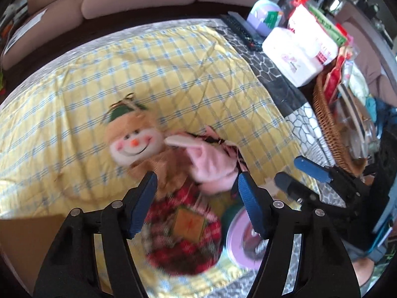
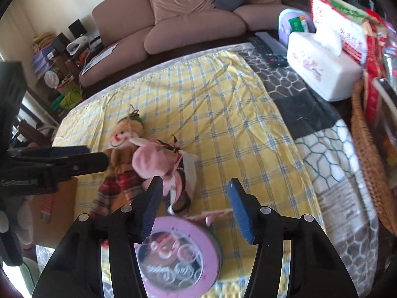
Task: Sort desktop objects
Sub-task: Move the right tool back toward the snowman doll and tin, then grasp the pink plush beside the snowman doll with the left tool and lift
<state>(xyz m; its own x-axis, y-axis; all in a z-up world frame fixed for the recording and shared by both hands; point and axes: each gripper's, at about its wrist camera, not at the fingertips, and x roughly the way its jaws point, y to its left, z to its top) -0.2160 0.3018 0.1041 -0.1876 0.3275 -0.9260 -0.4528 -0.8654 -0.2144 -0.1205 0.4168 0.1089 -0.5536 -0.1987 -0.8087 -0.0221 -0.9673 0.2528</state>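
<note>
A snowman doll (image 1: 134,144) in a red plaid dress lies on the yellow checked cloth (image 1: 173,74), with a pink plush toy (image 1: 213,164) against its right side. A round pink tin (image 1: 243,241) sits just right of the doll's skirt. My left gripper (image 1: 197,186) is open above the doll's body, holding nothing. In the right wrist view my right gripper (image 2: 194,191) is open just above the pink tin (image 2: 176,253), with the plush toy (image 2: 153,160) and the doll (image 2: 121,136) ahead to the left. The left gripper's fingers (image 2: 74,159) enter from the left.
A white tissue box (image 2: 322,72), a remote control (image 2: 268,47) and a purple container (image 2: 292,24) stand at the far right. A wicker basket (image 2: 367,154) full of packets lines the right edge. A cardboard box (image 2: 57,213) sits at the left. A brown sofa (image 2: 186,17) is behind.
</note>
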